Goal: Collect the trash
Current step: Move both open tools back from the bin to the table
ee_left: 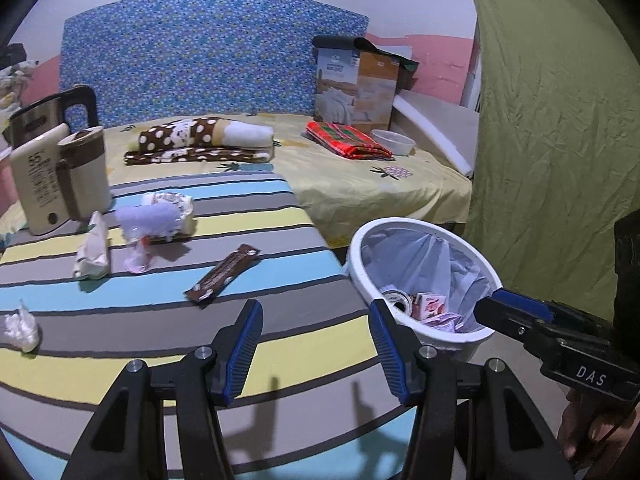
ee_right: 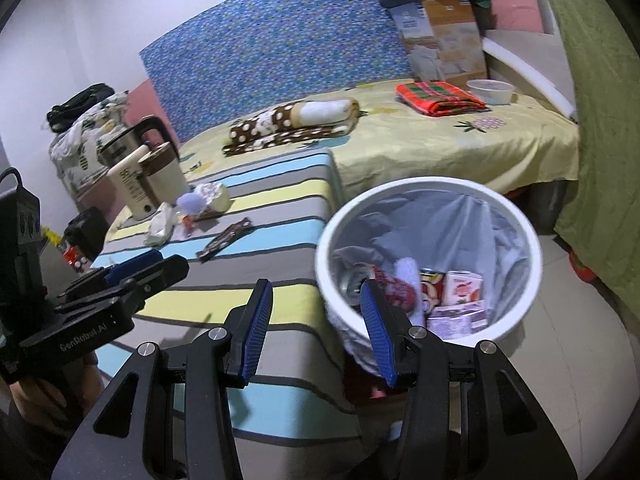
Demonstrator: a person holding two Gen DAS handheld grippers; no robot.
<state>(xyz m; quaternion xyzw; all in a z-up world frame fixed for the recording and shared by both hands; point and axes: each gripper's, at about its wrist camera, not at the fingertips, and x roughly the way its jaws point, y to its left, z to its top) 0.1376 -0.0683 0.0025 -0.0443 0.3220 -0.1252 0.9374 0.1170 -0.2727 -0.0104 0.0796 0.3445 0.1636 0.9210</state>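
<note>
Left hand-held gripper (ee_left: pixel 316 350): spread wide, empty, over striped surface (ee_left: pixel 160 332). Right hand-held gripper (ee_right: pixel 316 330): spread, empty, by white trash bin (ee_right: pixel 524 312) w/ cartons.

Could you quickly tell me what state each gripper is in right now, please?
Left gripper: jaws open, holding nothing, above the striped cover.
Right gripper: jaws open, holding nothing, at the rim of the white bin.
</note>
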